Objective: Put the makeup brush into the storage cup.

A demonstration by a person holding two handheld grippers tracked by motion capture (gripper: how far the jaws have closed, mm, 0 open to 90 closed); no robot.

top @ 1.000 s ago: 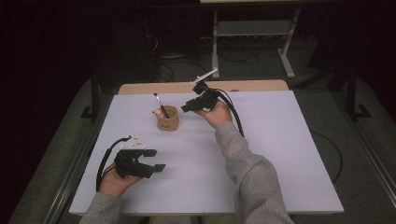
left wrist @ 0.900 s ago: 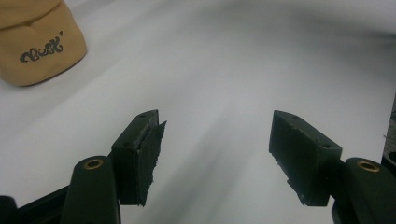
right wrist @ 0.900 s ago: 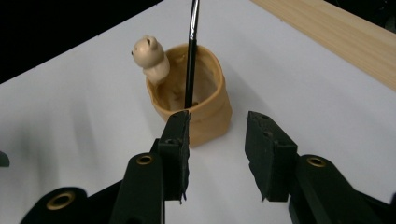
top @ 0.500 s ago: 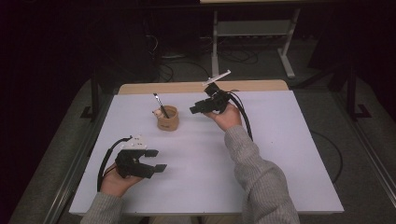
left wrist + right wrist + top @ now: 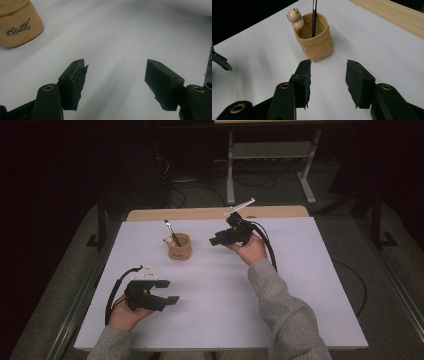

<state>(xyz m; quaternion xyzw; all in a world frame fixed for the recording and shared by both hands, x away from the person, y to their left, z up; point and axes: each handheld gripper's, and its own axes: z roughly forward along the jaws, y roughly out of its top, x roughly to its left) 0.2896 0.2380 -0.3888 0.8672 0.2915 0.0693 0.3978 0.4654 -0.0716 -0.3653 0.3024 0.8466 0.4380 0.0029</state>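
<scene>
Right tool empty, jaws just widening, right of tan cup holding brush; left tool wide, empty, near desk front-left edge; bare desk between.

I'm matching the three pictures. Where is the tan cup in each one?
High view: cup left of centre on the white table.
Left gripper view: cup at the top left corner, cut off.
Right gripper view: cup top centre, brush standing inside.
Shared landmark: the table.
</scene>
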